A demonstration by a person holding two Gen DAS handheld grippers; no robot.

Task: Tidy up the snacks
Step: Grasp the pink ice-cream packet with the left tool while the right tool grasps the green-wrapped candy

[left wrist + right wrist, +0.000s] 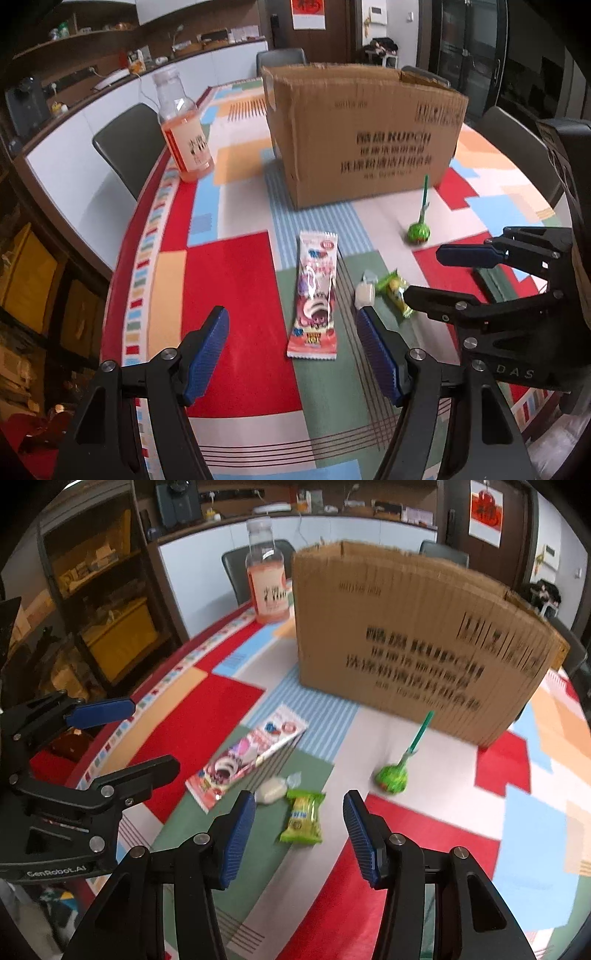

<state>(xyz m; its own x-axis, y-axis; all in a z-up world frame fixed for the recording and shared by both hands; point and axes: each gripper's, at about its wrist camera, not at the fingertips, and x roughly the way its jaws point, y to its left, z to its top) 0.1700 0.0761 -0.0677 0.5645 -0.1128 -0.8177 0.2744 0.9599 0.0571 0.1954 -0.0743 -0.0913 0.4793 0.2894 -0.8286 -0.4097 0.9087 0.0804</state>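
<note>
Your left gripper (pixel 291 354) gapes empty over the pink packet (pixel 317 295); your right gripper (pixel 299 834) stands narrower, empty, over the green bar (pixel 303 816). White candy (pixel 271 791) and lollipop (pixel 392 779) lie loose too: nothing visibly packed. Beyond, box (pixel 364 136) and bottle (pixel 183 133) stand on the patchwork cloth (pixel 229 295); chairs and counter behind.

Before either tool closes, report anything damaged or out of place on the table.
The cardboard box has a ragged, torn top edge. Four snacks lie loose in front of it: long pink packet, green lollipop, green candy, white candy.
</note>
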